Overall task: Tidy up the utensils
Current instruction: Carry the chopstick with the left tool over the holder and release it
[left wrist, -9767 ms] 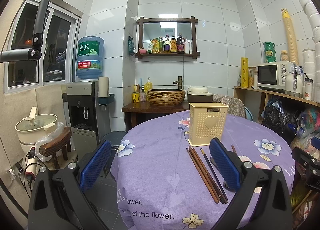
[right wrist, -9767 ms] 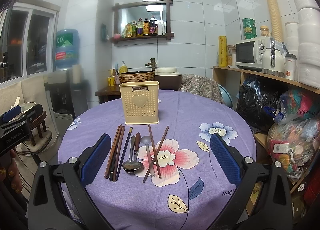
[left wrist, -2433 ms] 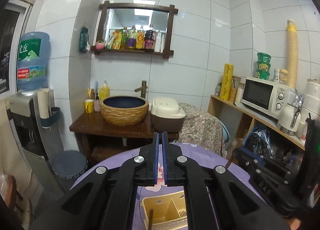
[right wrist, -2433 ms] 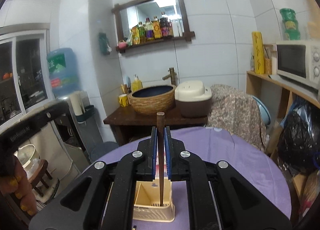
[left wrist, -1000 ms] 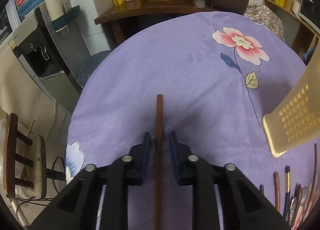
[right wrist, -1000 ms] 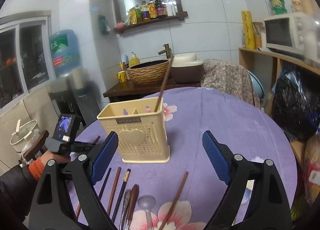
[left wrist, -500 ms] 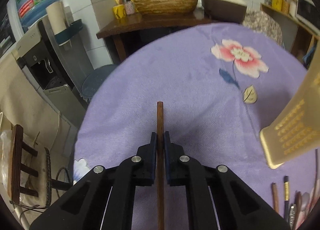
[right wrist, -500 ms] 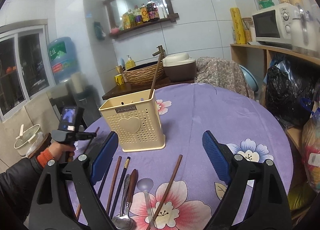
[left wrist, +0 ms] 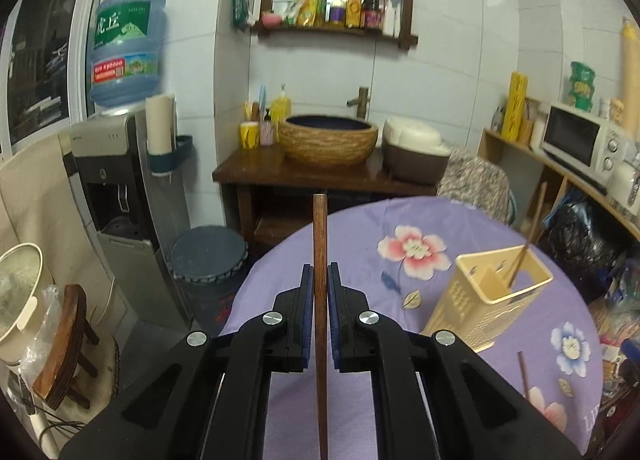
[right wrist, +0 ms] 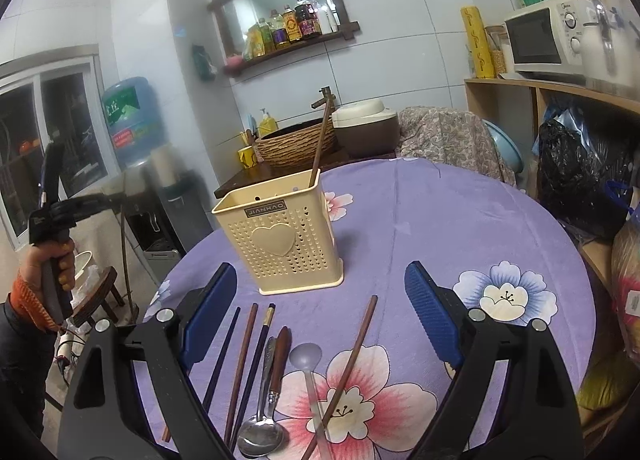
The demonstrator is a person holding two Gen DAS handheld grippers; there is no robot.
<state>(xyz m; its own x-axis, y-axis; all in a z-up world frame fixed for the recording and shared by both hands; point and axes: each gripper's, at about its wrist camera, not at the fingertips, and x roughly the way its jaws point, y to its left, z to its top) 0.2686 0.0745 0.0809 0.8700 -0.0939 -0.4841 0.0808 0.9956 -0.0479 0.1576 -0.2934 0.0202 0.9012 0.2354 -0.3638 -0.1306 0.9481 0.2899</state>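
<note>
Jaws of the left gripper (left wrist: 320,278) are pinching a brown chopstick (left wrist: 320,260), holding it in the air above the desk (left wrist: 360,260) — right gripper (right wrist: 316,314) jaws are standing spread, gripping nothing. Another chopstick (right wrist: 320,144) is leaning inside the cream utensil holder (right wrist: 280,236); remaining utensils (right wrist: 264,360) are lying on the purple cloth.

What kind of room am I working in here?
Probably a small home kitchen or utility corner: white tiled walls, a microwave on a shelf, a water dispenser, and a basin with a tap beyond the round table.
</note>
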